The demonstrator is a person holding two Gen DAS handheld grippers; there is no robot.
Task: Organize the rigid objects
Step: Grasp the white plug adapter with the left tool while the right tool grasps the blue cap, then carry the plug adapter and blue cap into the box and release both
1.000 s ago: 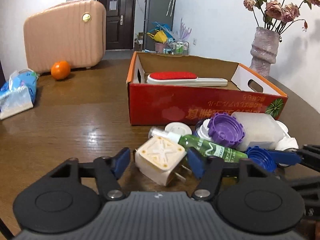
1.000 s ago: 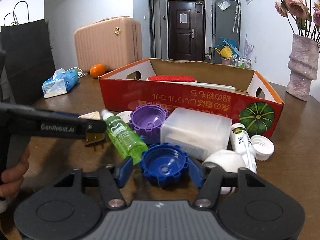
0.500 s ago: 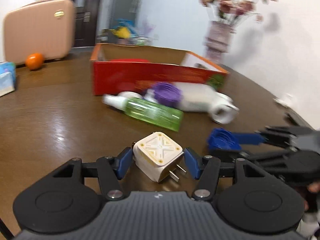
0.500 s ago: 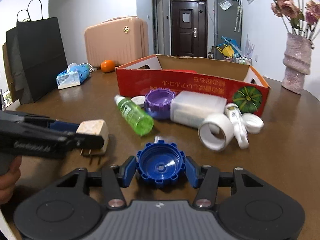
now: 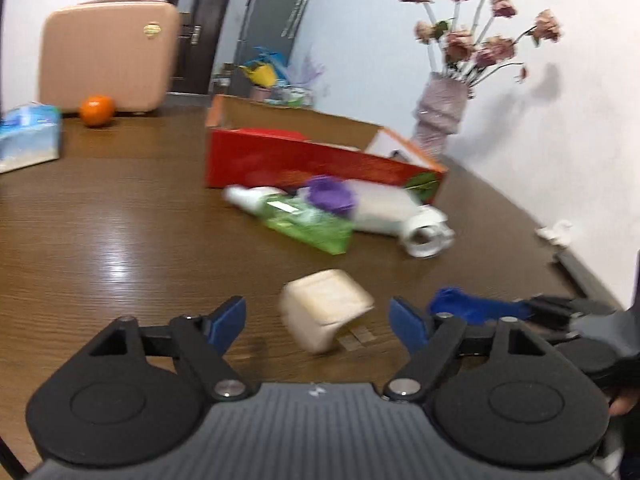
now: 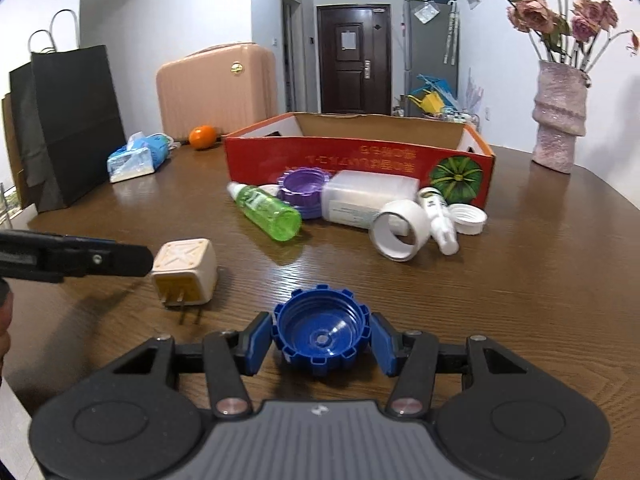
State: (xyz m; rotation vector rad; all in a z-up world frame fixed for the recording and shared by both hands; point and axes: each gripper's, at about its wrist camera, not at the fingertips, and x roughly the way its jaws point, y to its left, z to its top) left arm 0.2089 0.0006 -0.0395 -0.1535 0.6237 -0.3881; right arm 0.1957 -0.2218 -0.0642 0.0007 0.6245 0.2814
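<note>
Two grippers are seen over the bench (image 6: 520, 300). A cream cube plug (image 6: 186, 272), prongs toward the camera, lies on the wood between the left gripper's (image 5: 318, 320) jaws, which have just been opening and stand wide, clear of its sides. A blue ribbed cap (image 6: 320, 330), hollow side up, is clamped between the right gripper's (image 6: 320, 340) jaws, just above the bench.

Ahead of the right gripper (image 6: 321, 338): three notched caps, one blue (image 6: 320, 330), one purple (image 6: 305, 188), one white (image 6: 467, 218), two bottles, one charger cube (image 6: 185, 272), one tape roll (image 6: 400, 235), one red box (image 6: 356, 160)
</note>
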